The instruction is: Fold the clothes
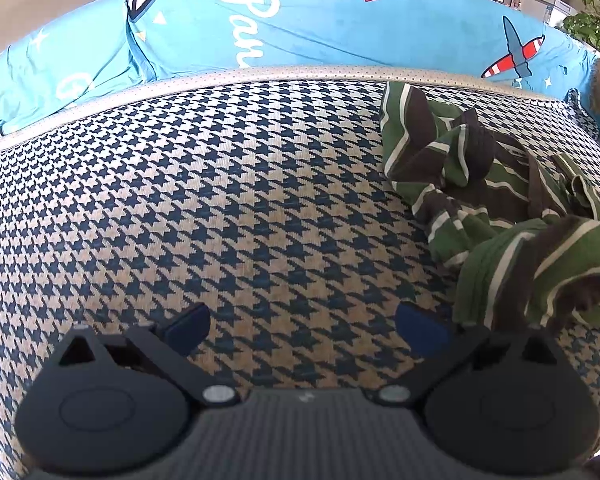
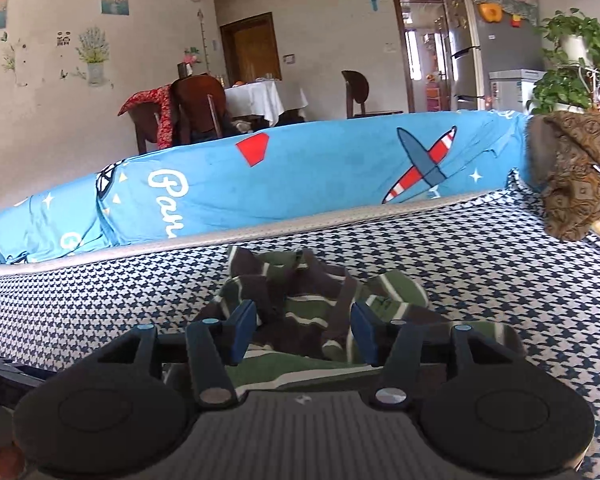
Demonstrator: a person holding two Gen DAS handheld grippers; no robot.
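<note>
Covering almost everything under both grippers is a big houndstooth sofa cover point(image 1: 220, 208), dark blue and tan. Beyond the jaws runs a bright blue cushion cover point(image 1: 300, 28) with a plane and white letters on it.

Next in size is the striped shirt point(image 2: 312, 312), green and brown with thin white lines. It lies on the sofa cover in a crumpled heap, not flat and not folded. For the right gripper point(image 2: 304, 336), the heap sits right in front of the jaws and partly between them. For the left gripper point(image 1: 302, 326), it lies off to the right side of the jaws, with one bunched part close beside the right blue pad.

Both grippers have their jaws spread wide. The left one holds nothing; only sofa cover shows between its blue fingers point(image 1: 188, 326). The right one has cloth lying in the gap, but its fingers point(image 2: 244, 330) do not pinch it.

I think the shirt needs to be spread out flat before any fold will look neat. To do that well, each gripper should pinch just one layer at an edge or corner, not a fat wad from the middle. Then pull the two ends gently apart so the cloth opens. Picking a thick bunch would only drag the whole heap along.
</note>
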